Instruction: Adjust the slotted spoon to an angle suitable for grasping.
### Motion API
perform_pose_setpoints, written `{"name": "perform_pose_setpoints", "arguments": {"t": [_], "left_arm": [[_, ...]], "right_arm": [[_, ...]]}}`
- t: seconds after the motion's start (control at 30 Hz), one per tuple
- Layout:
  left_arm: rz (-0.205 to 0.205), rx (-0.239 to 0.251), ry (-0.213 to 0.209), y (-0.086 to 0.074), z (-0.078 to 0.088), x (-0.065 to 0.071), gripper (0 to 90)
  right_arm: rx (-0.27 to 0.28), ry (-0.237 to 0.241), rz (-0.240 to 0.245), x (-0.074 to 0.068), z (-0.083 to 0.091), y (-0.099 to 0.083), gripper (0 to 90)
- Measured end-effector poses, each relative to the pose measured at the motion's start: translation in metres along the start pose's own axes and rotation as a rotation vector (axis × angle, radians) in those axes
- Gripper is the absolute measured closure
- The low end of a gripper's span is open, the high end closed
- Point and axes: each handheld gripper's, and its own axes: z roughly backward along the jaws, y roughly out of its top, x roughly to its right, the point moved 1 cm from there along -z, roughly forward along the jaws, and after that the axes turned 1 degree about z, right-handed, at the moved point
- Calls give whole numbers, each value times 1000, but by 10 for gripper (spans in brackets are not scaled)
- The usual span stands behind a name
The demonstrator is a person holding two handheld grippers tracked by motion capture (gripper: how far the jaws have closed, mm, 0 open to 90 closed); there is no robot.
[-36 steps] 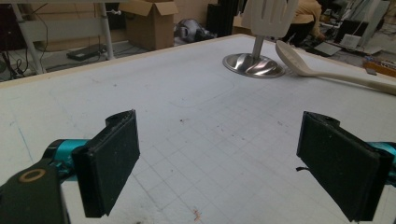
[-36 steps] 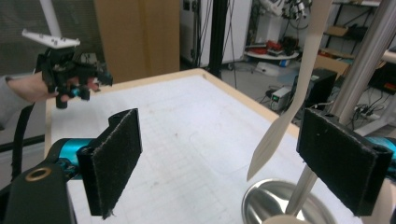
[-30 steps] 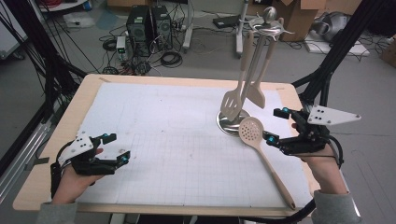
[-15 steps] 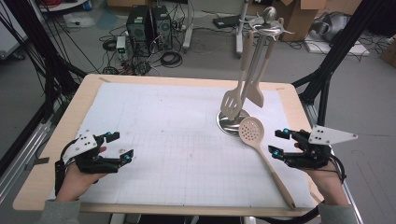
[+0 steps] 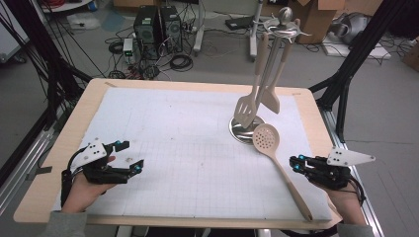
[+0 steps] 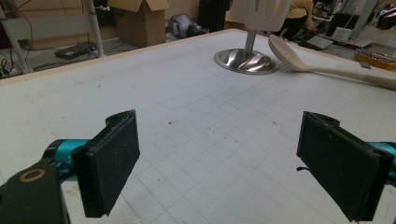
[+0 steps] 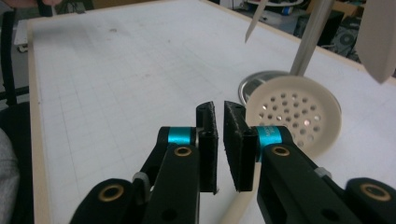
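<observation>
Right tool (image 5: pixel 295 164) closing over the handle of the cream perforated plastic spoon (image 5: pixel 276 163)

Its jaws have just been closing and now stand nearly together, with the spoon's handle running beneath them; whether the pads press it I cannot tell. The spoon lies on the white gridded mat of the wooden bench (image 5: pixel 59 148), its round bowl against the polished steel base of the utensil stand (image 5: pixel 241 129), where a slotted turner (image 5: pixel 245 109) hangs. The left tool (image 5: pixel 129 157) rests wide open at the near left, well apart.
</observation>
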Motion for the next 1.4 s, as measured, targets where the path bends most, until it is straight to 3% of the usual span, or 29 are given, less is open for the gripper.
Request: {"name": "perform_pose_setpoints", "arguments": {"t": [0.83,1.17,1.4], "left_arm": [[-2,-17,-6,-3,-4,2,136],[1,-24,-9,-4,-6,2,136],[0,-29,-10,-5,-6,2,136]], "right_arm": [[-175,24,-53,9,0,-62,895],[-216,38,-83,10,-2,-76,895],[-211,51,-91,9,-2,-79,896]]}}
